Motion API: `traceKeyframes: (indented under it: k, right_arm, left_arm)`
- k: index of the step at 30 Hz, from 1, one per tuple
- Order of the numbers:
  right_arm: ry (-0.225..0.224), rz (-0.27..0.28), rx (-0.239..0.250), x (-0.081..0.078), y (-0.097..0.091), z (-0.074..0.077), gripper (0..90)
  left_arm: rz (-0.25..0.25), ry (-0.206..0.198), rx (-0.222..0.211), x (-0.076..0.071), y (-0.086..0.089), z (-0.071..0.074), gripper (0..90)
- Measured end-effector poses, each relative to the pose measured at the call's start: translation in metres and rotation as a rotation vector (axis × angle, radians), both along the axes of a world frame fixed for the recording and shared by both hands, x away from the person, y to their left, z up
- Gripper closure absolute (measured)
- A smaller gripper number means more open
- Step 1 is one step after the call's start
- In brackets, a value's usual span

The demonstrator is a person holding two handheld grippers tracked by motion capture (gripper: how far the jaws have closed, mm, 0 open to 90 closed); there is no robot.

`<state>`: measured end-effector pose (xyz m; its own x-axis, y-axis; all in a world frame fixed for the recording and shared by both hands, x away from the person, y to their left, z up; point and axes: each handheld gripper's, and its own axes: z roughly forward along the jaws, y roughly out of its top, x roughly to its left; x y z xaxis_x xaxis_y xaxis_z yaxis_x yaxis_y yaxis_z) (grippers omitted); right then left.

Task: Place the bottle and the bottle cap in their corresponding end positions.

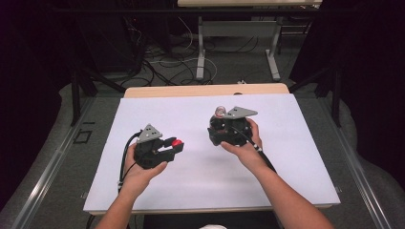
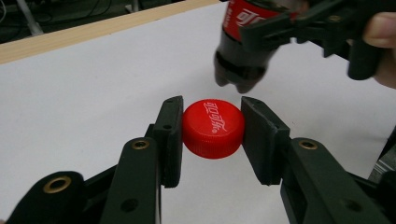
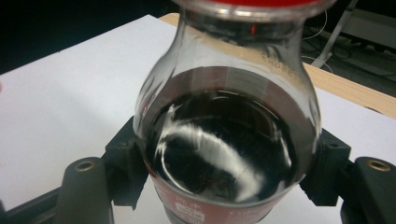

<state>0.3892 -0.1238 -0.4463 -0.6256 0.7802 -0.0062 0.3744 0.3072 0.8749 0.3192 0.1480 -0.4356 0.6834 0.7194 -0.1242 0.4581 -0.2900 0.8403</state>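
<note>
- The left gripper (image 2: 212, 135) is clamping a red cola bottle cap (image 2: 213, 128) between its two black pads, holding it just above the white sheet (image 1: 191, 176) covering the table.
- The right gripper (image 3: 224, 179) is squeezing the body of a small cola bottle (image 3: 224, 154), dark drink sloshing inside.
- In the left gripper view, the bottle's base (image 2: 240, 70) is hanging clear of the sheet, beyond the cap and not touching it.
- In the high view, the two grippers are sitting well apart, left gripper (image 1: 172, 147) low, right gripper (image 1: 220, 125) farther up the sheet.
</note>
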Motion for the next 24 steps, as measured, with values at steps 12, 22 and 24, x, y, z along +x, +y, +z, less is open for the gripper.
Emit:
traceKeyframes:
  k: [12, 22, 24]
  right_arm:
    - [0.025, -0.064, 0.003, 0.044, 0.014, -0.024, 29.7]
    - [0.055, -0.086, -0.028, 0.066, 0.022, -0.051, 29.7]
    - [0.054, -0.083, -0.038, 0.067, 0.025, -0.054, 29.7]
  left_arm:
    - [0.013, 0.005, -0.001, 0.002, 0.005, -0.005, 61.6]
    - [0.019, 0.014, 0.006, 0.002, 0.008, -0.007, 61.6]
    - [0.019, 0.020, 0.004, 0.002, 0.008, -0.007, 61.6]
